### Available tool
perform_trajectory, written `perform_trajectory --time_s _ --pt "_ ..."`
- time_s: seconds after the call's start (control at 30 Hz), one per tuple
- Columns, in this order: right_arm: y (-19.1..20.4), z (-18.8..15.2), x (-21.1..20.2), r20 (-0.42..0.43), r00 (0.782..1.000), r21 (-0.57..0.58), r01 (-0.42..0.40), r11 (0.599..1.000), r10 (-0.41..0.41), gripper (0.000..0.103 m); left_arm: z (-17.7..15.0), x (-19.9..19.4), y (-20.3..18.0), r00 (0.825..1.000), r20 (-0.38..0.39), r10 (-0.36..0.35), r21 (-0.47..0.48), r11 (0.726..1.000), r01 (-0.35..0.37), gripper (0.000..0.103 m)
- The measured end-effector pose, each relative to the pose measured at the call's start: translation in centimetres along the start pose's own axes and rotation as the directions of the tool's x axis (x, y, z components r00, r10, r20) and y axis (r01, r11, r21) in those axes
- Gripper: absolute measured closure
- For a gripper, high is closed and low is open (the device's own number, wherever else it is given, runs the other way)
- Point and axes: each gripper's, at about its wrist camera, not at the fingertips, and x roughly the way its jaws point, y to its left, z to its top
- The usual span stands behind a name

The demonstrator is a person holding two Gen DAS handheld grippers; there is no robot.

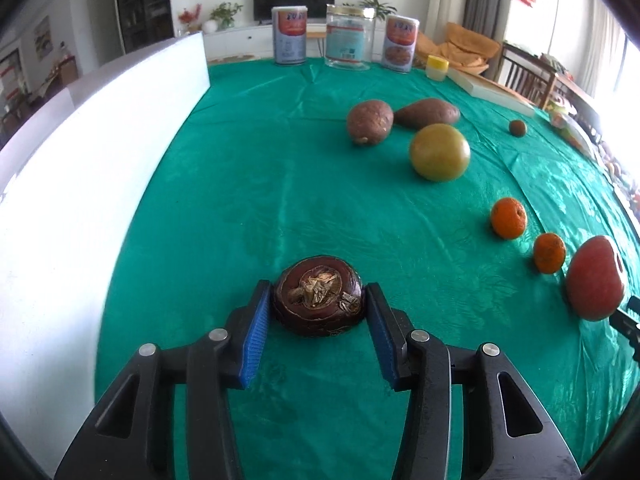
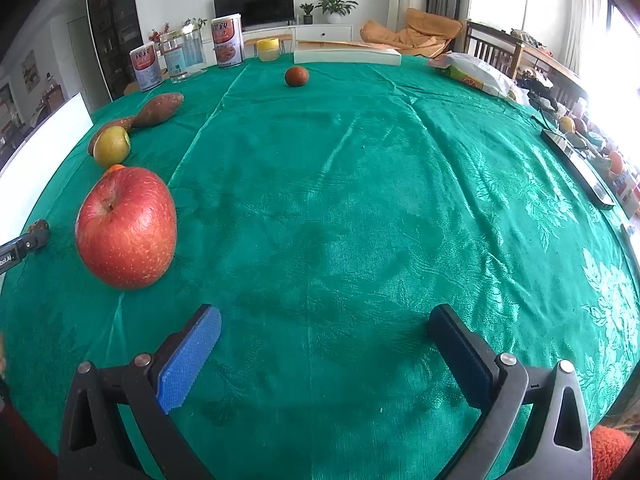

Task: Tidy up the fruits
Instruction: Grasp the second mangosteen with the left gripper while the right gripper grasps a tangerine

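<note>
My left gripper (image 1: 318,300) is shut on a dark brown round fruit (image 1: 319,295) with a dry, flaky top, low over the green tablecloth. Ahead to the right lie two brown sweet potatoes (image 1: 370,121), a yellow-green fruit (image 1: 439,152), two small oranges (image 1: 509,217) and a red apple (image 1: 595,278). A small brown fruit (image 1: 517,127) sits farther back. My right gripper (image 2: 324,330) is open and empty above bare cloth. The red apple (image 2: 126,226) stands to its front left, and the small brown fruit (image 2: 296,76) lies far ahead.
A white board (image 1: 100,132) lines the table's left side. Two cans (image 1: 289,35) and a clear jar (image 1: 349,37) stand at the far edge with a yellow-lidded tub (image 1: 437,67) and a flat white box (image 2: 347,56). A bag (image 2: 476,72) and a dark flat object (image 2: 578,168) lie along the right edge.
</note>
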Motion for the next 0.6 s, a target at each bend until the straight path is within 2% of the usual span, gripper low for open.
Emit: perform_trajectory --time_s 0.07,0.1,0.2,0.33,0.4,0.47,0.6 --pt "-1.2 2.2 -0.2 0.001 0.999 0.014 -0.04 0.999 0.04 0.0 -0.2 0.2 0.2 1.0 -0.014 0.019 -0.005 1.0 -0.02 0.021" --pt "-1.7 3.8 0.0 -0.003 0.999 0.004 -0.042 0.999 0.042 0.0 -0.2 0.3 0.4 1.0 -0.02 0.019 -0.011 1.0 -0.019 0.015" --pt "-2.8 9.6 1.5 -0.031 0.996 -0.013 -0.086 0.996 0.086 0.0 -0.2 0.7 0.4 0.999 -0.034 0.037 -0.005 0.999 -0.037 0.009" --pt "-2.9 17.8 6.1 -0.055 0.977 0.017 -0.207 0.978 0.208 0.002 -0.2 0.9 0.4 0.998 -0.041 0.041 -0.007 0.999 -0.041 0.006" --pt "-2.3 21.1 9.3 -0.084 0.96 0.068 -0.261 0.963 0.266 0.021 -0.2 0.9 0.4 0.998 -0.042 0.039 -0.009 0.999 -0.04 0.006" --pt "-1.6 23.7 11.9 -0.089 0.954 0.107 -0.275 0.955 0.285 0.032 -0.1 1.0 0.4 0.998 -0.042 0.04 -0.009 0.999 -0.041 0.005" --pt "-0.2 26.8 15.3 -0.068 0.961 0.155 -0.255 0.955 0.268 0.032 -0.1 1.0 0.4 0.998 -0.043 0.043 -0.009 0.999 -0.044 0.004"
